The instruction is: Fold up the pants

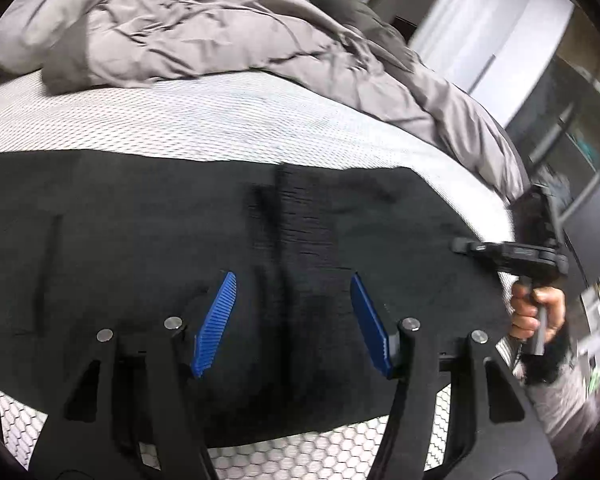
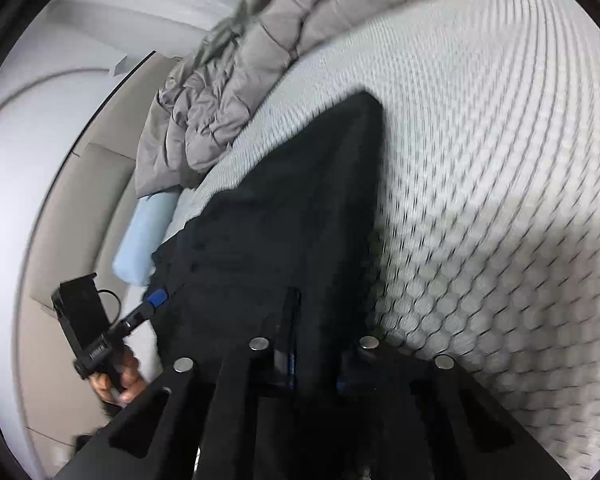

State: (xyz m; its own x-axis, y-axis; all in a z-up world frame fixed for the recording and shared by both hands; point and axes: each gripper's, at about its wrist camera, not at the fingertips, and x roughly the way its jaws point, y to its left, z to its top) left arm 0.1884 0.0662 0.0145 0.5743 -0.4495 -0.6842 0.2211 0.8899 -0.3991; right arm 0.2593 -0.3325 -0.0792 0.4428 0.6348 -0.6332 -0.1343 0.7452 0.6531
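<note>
From the left wrist we saw the black pants (image 1: 180,220) spread flat on the bed (image 1: 220,120), our left tool (image 1: 292,316) spread above them, gripping nothing. From the right wrist, our right tool (image 2: 312,344) was pinching the pants' edge.

The left wrist camera sits just behind the left gripper (image 1: 292,322) and looks forward and down, close over the pants (image 1: 140,240) spread on the mattress (image 1: 220,120), with the duvet (image 1: 180,20) beyond. At its right edge it catches the right gripper (image 1: 460,246). The right wrist camera looks along the right gripper (image 2: 312,340), tilted down and rolled, also close over the pants (image 2: 280,220). It shows the left gripper (image 2: 156,298) at lower left. Both views share the pants, the mattress (image 2: 480,160) and the duvet (image 2: 240,80).
</note>
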